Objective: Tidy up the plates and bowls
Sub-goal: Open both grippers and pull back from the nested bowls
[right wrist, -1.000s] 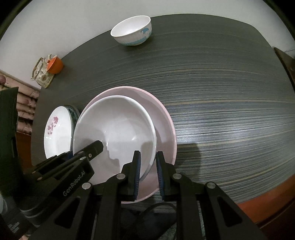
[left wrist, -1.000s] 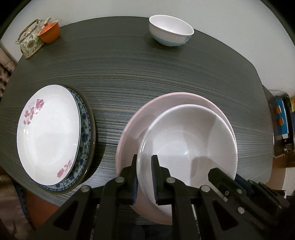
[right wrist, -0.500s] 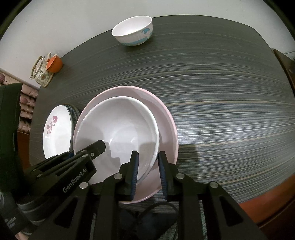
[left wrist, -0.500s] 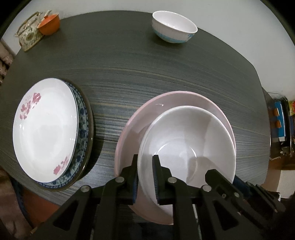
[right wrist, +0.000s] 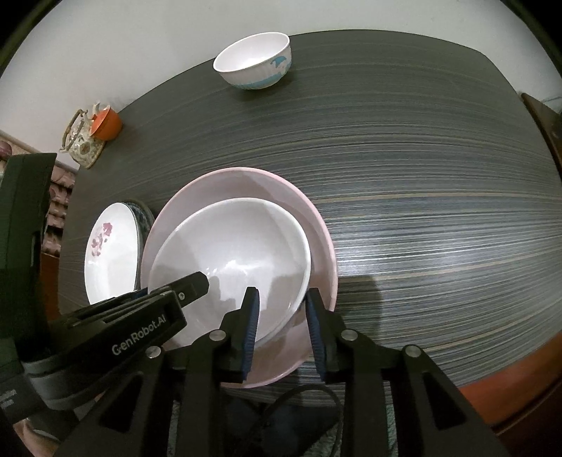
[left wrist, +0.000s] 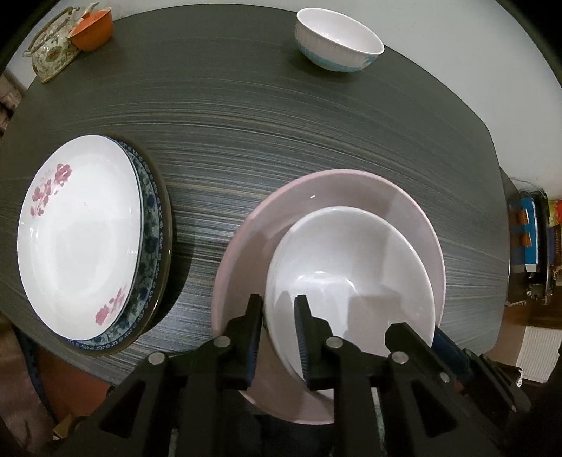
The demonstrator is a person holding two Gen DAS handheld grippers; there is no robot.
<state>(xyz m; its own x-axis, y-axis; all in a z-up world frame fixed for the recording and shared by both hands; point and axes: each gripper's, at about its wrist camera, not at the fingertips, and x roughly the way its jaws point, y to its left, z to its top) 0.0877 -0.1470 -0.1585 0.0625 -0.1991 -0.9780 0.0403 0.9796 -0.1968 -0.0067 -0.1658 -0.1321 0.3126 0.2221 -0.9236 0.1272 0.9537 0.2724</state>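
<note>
White bowl (left wrist: 351, 277) inside pink bowl (left wrist: 354, 190) (right-view-only table (right wrist: 421, 175) edge)

Dark streaked table (left wrist: 281, 140) before a plain white wall (right wrist: 123, 52).

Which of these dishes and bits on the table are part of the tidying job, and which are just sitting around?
Part of the job:
white bowl, nested in the pink bowl
left gripper and right gripper, each astride the white bowl's rim
flowered plate stacked on the blue-patterned plate
small ribbed bowl

Just lying about:
teapot
orange cup
</note>
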